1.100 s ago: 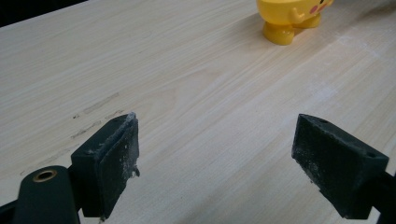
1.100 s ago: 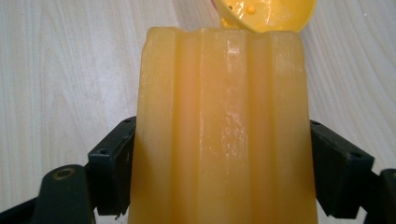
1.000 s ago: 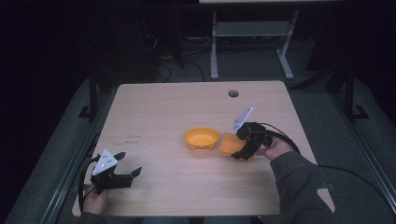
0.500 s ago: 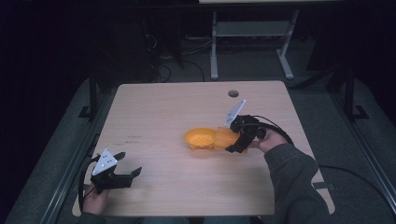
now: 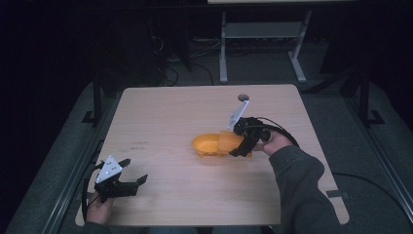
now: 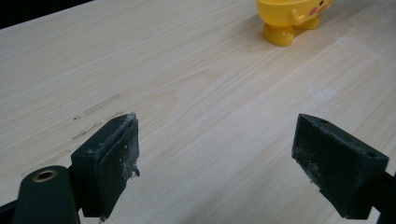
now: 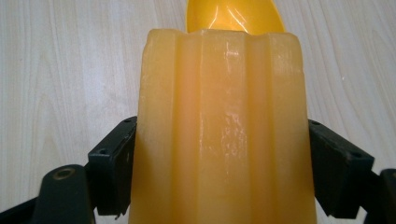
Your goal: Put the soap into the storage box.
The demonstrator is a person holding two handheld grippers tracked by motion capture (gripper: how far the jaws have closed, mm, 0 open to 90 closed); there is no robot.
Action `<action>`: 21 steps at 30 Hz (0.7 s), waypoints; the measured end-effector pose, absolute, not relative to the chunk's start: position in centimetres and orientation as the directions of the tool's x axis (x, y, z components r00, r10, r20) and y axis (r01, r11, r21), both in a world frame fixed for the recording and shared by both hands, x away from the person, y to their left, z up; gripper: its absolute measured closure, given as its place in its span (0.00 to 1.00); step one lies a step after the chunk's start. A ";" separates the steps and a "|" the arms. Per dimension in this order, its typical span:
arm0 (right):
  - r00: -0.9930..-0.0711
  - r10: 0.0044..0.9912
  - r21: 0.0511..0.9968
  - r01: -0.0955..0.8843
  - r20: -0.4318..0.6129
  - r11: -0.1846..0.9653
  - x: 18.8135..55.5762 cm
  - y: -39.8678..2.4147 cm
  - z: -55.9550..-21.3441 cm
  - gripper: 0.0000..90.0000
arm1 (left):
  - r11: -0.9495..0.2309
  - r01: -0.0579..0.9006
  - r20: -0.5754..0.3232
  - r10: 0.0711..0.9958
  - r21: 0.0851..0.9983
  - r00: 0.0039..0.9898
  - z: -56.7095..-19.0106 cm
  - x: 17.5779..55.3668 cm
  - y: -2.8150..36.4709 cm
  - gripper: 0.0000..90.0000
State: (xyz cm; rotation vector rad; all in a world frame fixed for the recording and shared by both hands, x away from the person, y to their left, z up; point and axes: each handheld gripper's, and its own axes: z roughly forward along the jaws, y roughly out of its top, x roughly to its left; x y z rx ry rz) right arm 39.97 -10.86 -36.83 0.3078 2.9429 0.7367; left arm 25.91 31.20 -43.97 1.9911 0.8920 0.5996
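gripping the ridged orange block [image 7: 219, 135] firmly, right gripper [image 5: 242, 142] tilts it over the yellow bowl [image 5: 207, 144], probably to drop it in; left gripper [image 5: 127, 176] idles wide at lower left.

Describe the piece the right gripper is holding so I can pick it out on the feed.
On the wooden table, look right of centre to the yellow bowl. At its right rim, the right gripper clamps a pale orange ridged block. Unlike the glossy round bowl, it is matte, straight-sided and fluted lengthwise.
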 end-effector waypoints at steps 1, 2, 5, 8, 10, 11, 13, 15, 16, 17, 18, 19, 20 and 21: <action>-0.976 0.216 0.475 0.171 -0.041 0.864 40.0 -10.7 -36.8 0.23 | -0.384 0.365 0.078 0.772 0.848 0.630 -44.0 25.9 31.2 0.16; -0.977 0.211 0.474 0.166 -0.044 0.865 40.1 -10.6 -36.7 0.23 | -0.384 0.365 0.078 0.772 0.848 0.630 -44.0 25.9 31.2 0.16; -0.977 0.207 0.473 0.160 -0.048 0.866 40.2 -10.4 -36.5 0.23 | -0.383 0.365 0.077 0.772 0.849 0.631 -44.0 25.9 31.2 0.16; -0.978 0.201 0.488 0.154 -0.045 0.859 40.5 -10.2 -36.3 0.23 | -0.383 0.366 0.077 0.771 0.848 0.632 -44.0 25.9 31.2 0.16; -0.979 0.199 0.481 0.151 -0.050 0.864 40.6 -10.0 -36.2 0.23 | -0.383 0.365 0.077 0.772 0.849 0.631 -44.0 25.9 31.2 0.16; -0.978 0.203 0.480 0.157 -0.045 0.863 40.7 -9.9 -36.1 0.23 | -0.382 0.365 0.077 0.773 0.849 0.630 -44.0 25.9 31.2 0.16; -0.980 0.196 0.481 0.150 -0.046 0.864 40.8 -9.7 -36.0 0.23 | -0.383 0.365 0.077 0.772 0.849 0.631 -44.0 25.9 31.2 0.16; -0.981 0.189 0.478 0.144 -0.047 0.867 40.9 -9.5 -36.0 0.23 | -0.384 0.366 0.078 0.772 0.848 0.631 -44.0 25.9 31.2 0.16; -0.981 0.187 0.471 0.145 -0.045 0.870 40.9 -9.4 -35.9 0.23 | -0.384 0.366 0.079 0.773 0.847 0.630 -44.0 25.9 31.2 0.16; -0.982 0.183 0.473 0.139 -0.047 0.870 41.1 -9.2 -35.9 0.23 | -0.383 0.366 0.078 0.773 0.848 0.629 -44.0 25.9 31.2 0.16; -0.981 0.188 0.483 0.146 -0.039 0.864 41.2 -9.1 -35.9 0.23 | -0.382 0.366 0.078 0.774 0.849 0.628 -44.0 25.9 31.2 0.16; -0.981 0.188 0.483 0.146 -0.039 0.864 41.2 -9.1 -35.9 0.23 | -0.382 0.366 0.078 0.774 0.849 0.628 -44.0 25.9 31.2 0.16; -0.982 0.184 0.486 0.142 -0.040 0.863 41.4 -8.9 -36.0 0.23 | -0.381 0.366 0.077 0.775 0.849 0.628 -44.0 25.9 31.2 0.16; -0.982 0.185 0.483 0.145 -0.036 0.864 41.4 -8.9 -36.0 0.23 | -0.380 0.367 0.075 0.774 0.849 0.628 -44.0 26.0 31.2 0.16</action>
